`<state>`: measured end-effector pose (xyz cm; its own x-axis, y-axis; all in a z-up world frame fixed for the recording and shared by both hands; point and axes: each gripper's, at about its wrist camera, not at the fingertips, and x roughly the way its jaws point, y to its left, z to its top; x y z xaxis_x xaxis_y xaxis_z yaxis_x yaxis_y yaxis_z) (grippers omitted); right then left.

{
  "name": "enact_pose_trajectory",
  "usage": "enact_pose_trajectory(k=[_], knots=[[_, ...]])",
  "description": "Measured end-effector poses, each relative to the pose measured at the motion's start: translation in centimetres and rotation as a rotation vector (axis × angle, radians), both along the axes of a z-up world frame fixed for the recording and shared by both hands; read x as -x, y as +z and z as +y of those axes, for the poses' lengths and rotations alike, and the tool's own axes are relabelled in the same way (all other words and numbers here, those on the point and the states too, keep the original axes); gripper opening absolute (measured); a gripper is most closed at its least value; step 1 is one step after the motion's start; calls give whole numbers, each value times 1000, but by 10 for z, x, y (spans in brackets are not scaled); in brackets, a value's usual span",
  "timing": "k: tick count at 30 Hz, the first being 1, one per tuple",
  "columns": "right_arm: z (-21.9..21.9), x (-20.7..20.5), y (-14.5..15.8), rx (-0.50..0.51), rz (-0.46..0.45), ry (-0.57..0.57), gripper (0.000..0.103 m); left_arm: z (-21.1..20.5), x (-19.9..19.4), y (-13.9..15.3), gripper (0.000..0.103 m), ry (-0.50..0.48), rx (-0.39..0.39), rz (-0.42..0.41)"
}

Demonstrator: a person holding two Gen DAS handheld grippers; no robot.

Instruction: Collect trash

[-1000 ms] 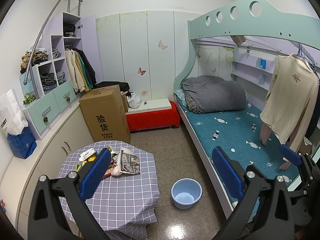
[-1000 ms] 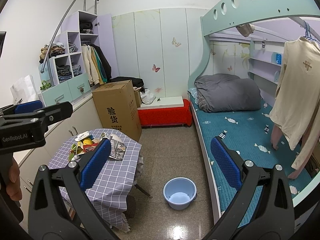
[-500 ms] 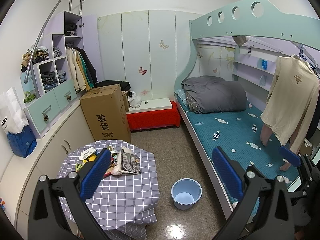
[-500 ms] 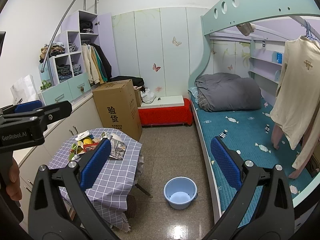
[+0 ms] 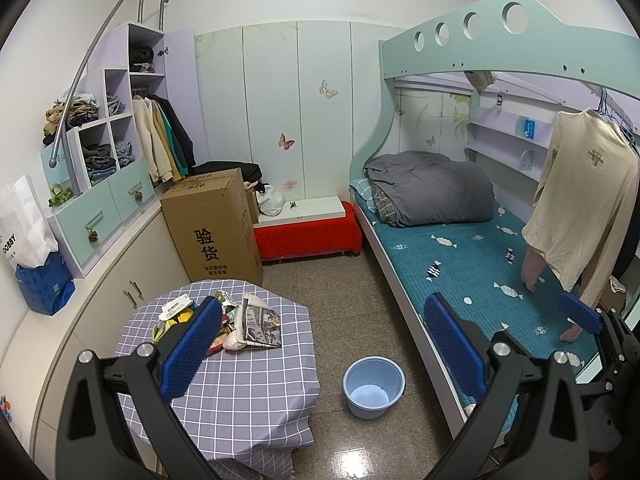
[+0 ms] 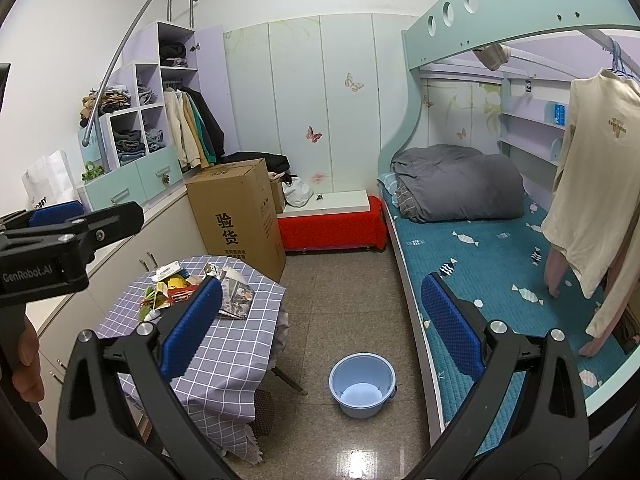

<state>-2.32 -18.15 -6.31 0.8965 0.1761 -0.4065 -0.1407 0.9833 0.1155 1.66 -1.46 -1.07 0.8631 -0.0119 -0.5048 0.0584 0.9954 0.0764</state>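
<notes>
A heap of trash (image 5: 224, 320) with wrappers, cartons and a folded newspaper (image 5: 258, 316) lies on a small table with a grey checked cloth (image 5: 240, 392). It also shows in the right wrist view (image 6: 188, 288). A light blue bucket (image 5: 374, 386) stands on the floor to the table's right, also in the right wrist view (image 6: 362, 384). My left gripper (image 5: 324, 348) is open and empty, held above the table's near side. My right gripper (image 6: 320, 332) is open and empty, farther back, over the floor.
A bunk bed (image 5: 460, 264) with a teal mattress runs along the right. A tall cardboard box (image 5: 212, 224) and a red bench (image 5: 308, 236) stand behind the table. Cabinets and shelves (image 5: 100, 208) line the left wall. A cream shirt (image 5: 580, 208) hangs at the right.
Both views have shifted only slightly; the scene sits a touch differently in frame. Nothing on the table or floor has moved, and both grippers stay open.
</notes>
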Motion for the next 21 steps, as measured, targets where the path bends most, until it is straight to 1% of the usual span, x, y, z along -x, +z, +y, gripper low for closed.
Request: enact_pose_trajectory(k=[13, 21], knots=[[1, 0, -2, -3, -4, -2, 97, 0, 0, 0, 99, 3, -1, 1], [12, 4, -3, -8, -6, 2, 97, 2, -1, -2, 99, 3, -5, 0]])
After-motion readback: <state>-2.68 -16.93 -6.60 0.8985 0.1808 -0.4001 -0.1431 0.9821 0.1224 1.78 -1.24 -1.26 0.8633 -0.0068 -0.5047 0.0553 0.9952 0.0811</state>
